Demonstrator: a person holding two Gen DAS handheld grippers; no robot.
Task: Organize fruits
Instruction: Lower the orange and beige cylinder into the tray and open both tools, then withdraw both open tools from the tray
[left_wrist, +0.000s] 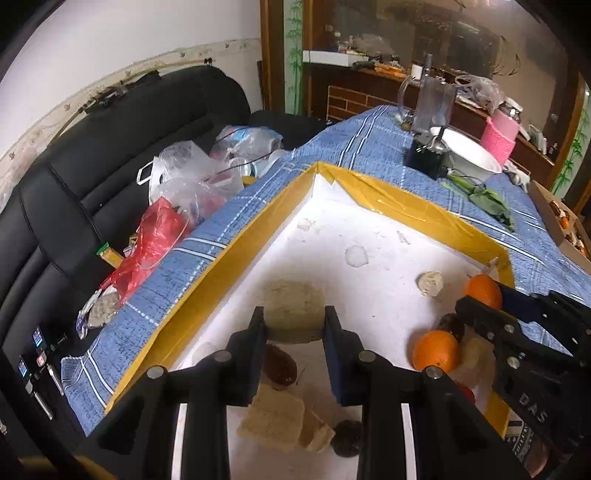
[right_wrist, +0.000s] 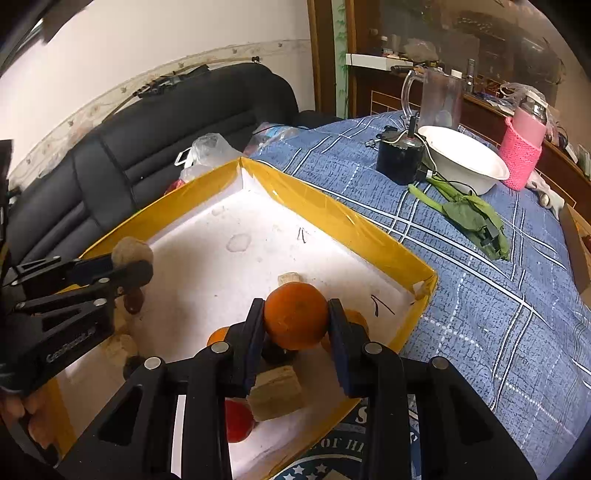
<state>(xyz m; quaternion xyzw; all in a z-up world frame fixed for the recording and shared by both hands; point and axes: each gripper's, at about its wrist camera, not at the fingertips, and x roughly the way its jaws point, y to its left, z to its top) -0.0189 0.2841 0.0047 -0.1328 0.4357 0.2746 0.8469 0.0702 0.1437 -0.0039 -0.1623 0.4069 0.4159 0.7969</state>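
Observation:
A white foam tray with yellow taped rim (left_wrist: 258, 218) (right_wrist: 332, 210) lies on the blue checked cloth. My left gripper (left_wrist: 294, 325) is shut on a beige foam block (left_wrist: 294, 306), held above the tray; it shows in the right wrist view (right_wrist: 133, 273) too. My right gripper (right_wrist: 295, 321) is shut on an orange (right_wrist: 295, 319), held above the tray's right corner; it also shows in the left wrist view (left_wrist: 482, 291). In the tray lie another orange (left_wrist: 436, 350), a red fruit (right_wrist: 238, 421), dark brown fruits (left_wrist: 280, 363) and more foam blocks (left_wrist: 275, 415).
A white bowl (right_wrist: 465, 162), a black box (right_wrist: 399, 158), a clear jug (right_wrist: 439, 99), a pink-sleeved jar (right_wrist: 522, 155) and green leaves (right_wrist: 469, 214) stand at the table's far end. Plastic bags (left_wrist: 184, 184) lie on a black sofa (left_wrist: 110, 147) to the left.

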